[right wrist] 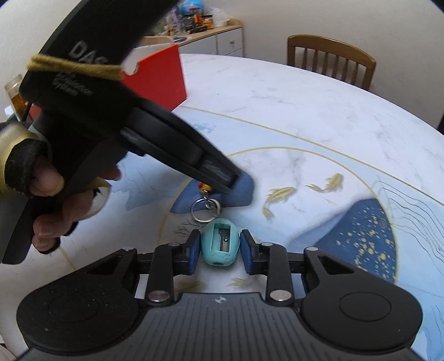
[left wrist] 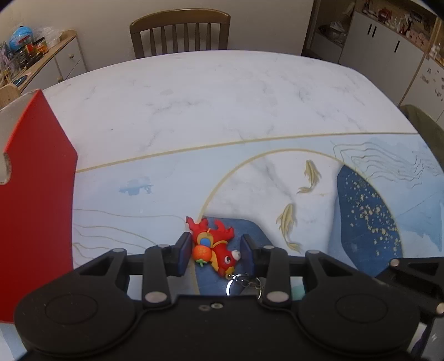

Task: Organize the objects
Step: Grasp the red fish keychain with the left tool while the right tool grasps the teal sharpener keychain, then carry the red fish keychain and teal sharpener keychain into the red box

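The red box (left wrist: 36, 177) left of the left gripper (left wrist: 216, 254) is cut off by the picture's edge. In the right wrist view, that gripper's blurred body hides nearly all of the red toy (right wrist: 205, 188). Jars on the far sideboard (right wrist: 194, 19) are too small to identify.

On the table (left wrist: 222, 91) there is one red toy keychain (left wrist: 215, 247), one key ring (right wrist: 204, 208) attached to it, and one turquoise pencil sharpener (right wrist: 220, 244). One red box (left wrist: 36, 188) stands at the table's side. Two grippers are in view: the left gripper (left wrist: 216, 251) and the right gripper (right wrist: 220, 248), each with two blue pads. One hand (right wrist: 55, 191) shows. Painted on the tabletop are two golden fish (left wrist: 312, 175). One wooden chair (left wrist: 180, 33) stands behind the table.
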`<move>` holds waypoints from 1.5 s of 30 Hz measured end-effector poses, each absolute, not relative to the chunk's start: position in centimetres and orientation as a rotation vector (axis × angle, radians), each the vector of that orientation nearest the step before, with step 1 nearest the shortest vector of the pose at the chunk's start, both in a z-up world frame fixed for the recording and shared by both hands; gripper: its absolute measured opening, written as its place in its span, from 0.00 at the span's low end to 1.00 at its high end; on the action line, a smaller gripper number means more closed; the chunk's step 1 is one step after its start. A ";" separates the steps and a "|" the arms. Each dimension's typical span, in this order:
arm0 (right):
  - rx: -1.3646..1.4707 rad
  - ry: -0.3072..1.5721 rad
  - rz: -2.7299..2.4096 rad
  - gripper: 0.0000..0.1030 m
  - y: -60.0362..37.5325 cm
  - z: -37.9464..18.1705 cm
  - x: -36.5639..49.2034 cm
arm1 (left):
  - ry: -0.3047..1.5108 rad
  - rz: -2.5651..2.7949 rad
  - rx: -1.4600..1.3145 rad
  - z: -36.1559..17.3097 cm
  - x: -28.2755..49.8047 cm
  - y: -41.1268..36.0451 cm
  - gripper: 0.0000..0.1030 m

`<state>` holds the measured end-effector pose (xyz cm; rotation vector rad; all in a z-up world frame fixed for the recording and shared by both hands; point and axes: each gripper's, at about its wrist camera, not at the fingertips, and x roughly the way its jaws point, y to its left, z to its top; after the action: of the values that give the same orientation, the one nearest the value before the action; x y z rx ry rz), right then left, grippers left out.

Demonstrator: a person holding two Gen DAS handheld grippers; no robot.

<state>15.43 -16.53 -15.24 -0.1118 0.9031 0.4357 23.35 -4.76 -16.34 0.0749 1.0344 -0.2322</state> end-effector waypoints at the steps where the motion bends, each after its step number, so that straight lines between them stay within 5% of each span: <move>1: -0.104 0.903 0.426 0.29 -16.9 -15.0 15.3 | 1.034 -0.232 0.068 -16.1 23.3 -4.6 0.35; 20: -0.009 0.815 0.354 0.29 -19.6 -8.1 13.4 | 1.016 -0.229 0.043 -9.7 21.0 -2.0 0.30; 45: -0.032 0.712 0.430 0.29 -9.1 -1.3 15.0 | 0.913 -0.207 -0.021 -2.5 19.7 11.0 0.28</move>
<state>15.04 -9.08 -1.31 -0.0320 0.7122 0.4297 19.72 11.00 -2.54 -0.0214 0.9129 -0.2068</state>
